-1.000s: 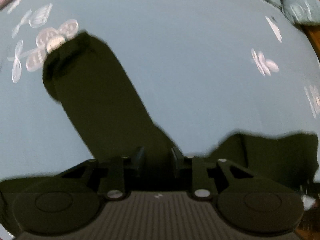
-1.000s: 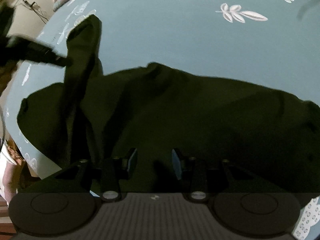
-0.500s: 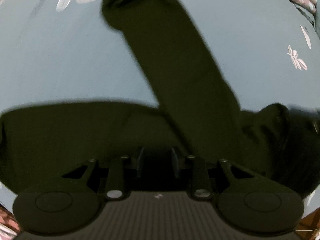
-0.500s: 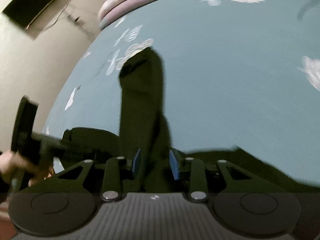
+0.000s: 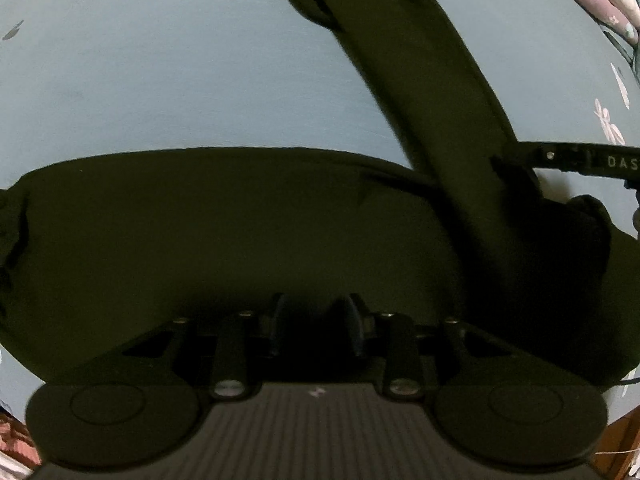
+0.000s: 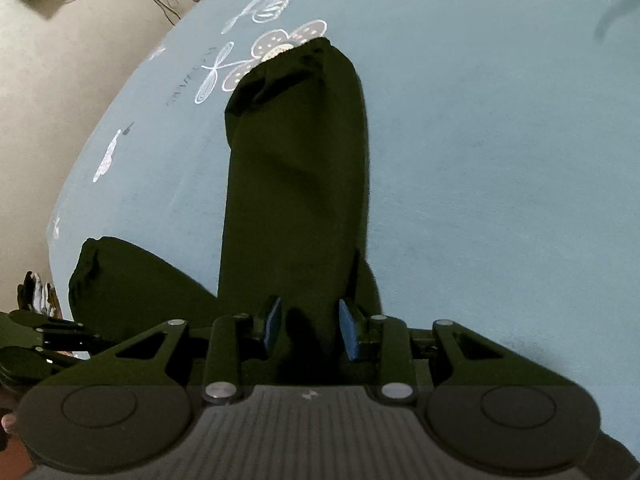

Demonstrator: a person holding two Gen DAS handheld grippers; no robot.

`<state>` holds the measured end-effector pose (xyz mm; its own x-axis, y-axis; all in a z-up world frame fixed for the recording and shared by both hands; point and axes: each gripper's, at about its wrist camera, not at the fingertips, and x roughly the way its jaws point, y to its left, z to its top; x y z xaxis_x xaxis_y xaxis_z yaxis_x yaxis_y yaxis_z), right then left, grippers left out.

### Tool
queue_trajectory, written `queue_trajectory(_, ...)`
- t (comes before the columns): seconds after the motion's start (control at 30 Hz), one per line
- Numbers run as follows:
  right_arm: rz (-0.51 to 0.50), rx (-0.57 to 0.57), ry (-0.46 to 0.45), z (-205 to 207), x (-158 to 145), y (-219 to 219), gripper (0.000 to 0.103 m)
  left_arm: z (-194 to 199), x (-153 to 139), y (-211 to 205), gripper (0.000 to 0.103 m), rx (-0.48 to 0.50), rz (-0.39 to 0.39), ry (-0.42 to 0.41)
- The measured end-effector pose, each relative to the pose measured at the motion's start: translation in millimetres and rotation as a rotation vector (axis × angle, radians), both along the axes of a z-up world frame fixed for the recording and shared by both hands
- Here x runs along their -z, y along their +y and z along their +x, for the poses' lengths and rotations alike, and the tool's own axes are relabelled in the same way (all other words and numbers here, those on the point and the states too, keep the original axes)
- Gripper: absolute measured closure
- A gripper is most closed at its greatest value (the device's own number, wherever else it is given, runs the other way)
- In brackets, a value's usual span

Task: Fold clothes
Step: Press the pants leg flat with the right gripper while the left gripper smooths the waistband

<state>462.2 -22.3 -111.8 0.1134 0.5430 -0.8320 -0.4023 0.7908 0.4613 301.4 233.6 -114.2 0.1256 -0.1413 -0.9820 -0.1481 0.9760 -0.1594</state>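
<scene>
Two tools low over dark trousers (image 5: 240, 220), spread flat on bed (image 5: 160, 80) for folding.
Left tool (image 5: 316, 320) opening, cloth between jaws indiscernible; right tool (image 6: 308, 322) straddling leg (image 6: 296, 160), grip unclear.

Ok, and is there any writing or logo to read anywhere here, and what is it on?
"DAS": white letters, cut off by the picture's edge, on a finger of the right gripper.
Line of letters beside the flower print on the sheet: too blurred to read.
Faint grey letters at the sheet's top left in the left wrist view: too blurred to read.
Trousers: no text visible.
</scene>
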Motion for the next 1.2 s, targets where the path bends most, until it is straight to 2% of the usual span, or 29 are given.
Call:
queue_trajectory(0.23, 0.05, 0.074, 0.1, 9.0, 16.1, -2.0, 0.066, 7.5, 4.8, 16.7, 0.069, 0.001, -0.016, 0.003)
queue_trajectory(0.27, 0.063, 0.086, 0.109, 9.0, 17.0, -2.9, 0.069, 8.1, 5.2, 17.5, 0.069, 0.004, -0.02, 0.002)
queue_trajectory(0.3, 0.076, 0.098, 0.118, 9.0, 18.0, -3.7, 0.079, 8.8, 5.5, 18.2, 0.068, 0.006, -0.023, 0.002)
queue_trajectory(0.33, 0.075, 0.103, 0.112, 8.0, 17.1, -3.3, 0.088, 8.5, 5.4, 18.7, 0.068, 0.007, -0.021, 0.0)
queue_trajectory(0.5, 0.064, 0.093, 0.035, -4.6, -7.3, 1.1, 0.091, 9.9, 2.3, 26.4, 0.067, -0.001, -0.013, -0.007)
queue_trajectory(0.63, 0.135, 0.072, 0.03, -15.7, -27.3, 14.4, 0.098, 10.4, -2.5, 37.9, 0.067, -0.029, 0.001, -0.02)
queue_trajectory(0.8, 0.209, -0.018, 0.031, -35.3, -47.6, 46.0, 0.099, 7.8, -14.4, 60.1, 0.067, -0.096, 0.031, -0.051)
queue_trajectory(0.93, 0.223, -0.116, 0.029, -54.3, -51.5, 80.4, 0.099, 1.4, -26.2, 84.0, 0.065, -0.163, 0.063, -0.076)
queue_trajectory(1.13, 0.157, -0.314, -0.022, -98.8, -47.6, 128.9, 0.099, -13.6, -40.1, 117.7, 0.063, -0.296, 0.035, -0.092)
queue_trajectory(1.2, 0.117, -0.384, -0.03, -115.1, -37.4, 141.2, 0.099, -17.8, -34.6, 120.6, 0.063, -0.313, 0.0, -0.088)
